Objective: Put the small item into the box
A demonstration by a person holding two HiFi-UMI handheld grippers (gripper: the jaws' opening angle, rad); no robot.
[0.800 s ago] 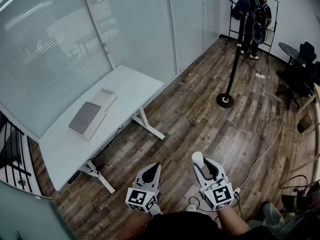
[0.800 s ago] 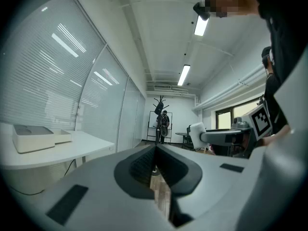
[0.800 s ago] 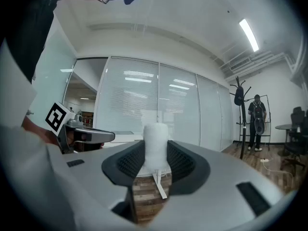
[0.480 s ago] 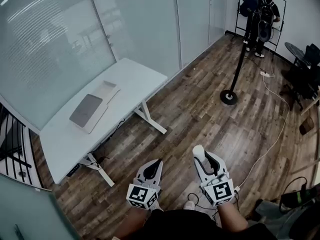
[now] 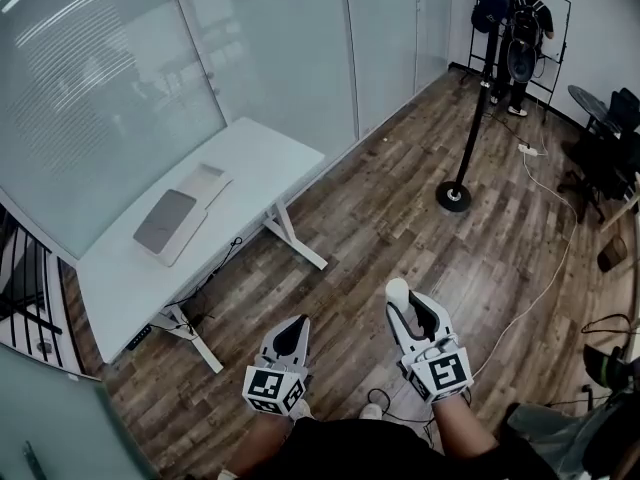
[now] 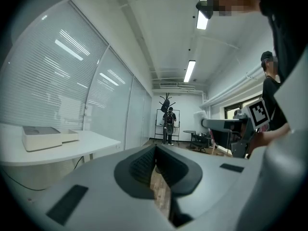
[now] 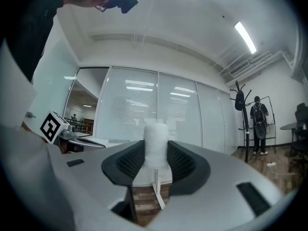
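My right gripper (image 5: 399, 300) is held low over the wood floor, shut on a small white cylindrical item (image 5: 396, 289). In the right gripper view the white item (image 7: 156, 146) stands upright between the dark pads of that gripper (image 7: 156, 161). My left gripper (image 5: 297, 328) hangs beside it, shut and with nothing in it; its jaws (image 6: 155, 163) meet at the tip. The box (image 5: 170, 224) lies open on the white table (image 5: 260, 158) far to the left, its shallow tray (image 5: 204, 182) beside the grey-topped part. Both grippers are well away from the table.
A frosted glass wall (image 5: 250, 48) runs behind the table. A black coat stand (image 5: 455, 193) rises from the floor ahead, and a person (image 5: 520, 38) stands by a rack at the far right. A white cable (image 5: 545, 268) trails over the floor. Dark chairs (image 5: 605, 148) crowd the right side.
The head view has swung a little, so the table sits slightly further left. My left gripper has dropped a bit toward the lower left. The right gripper still grips the white item.
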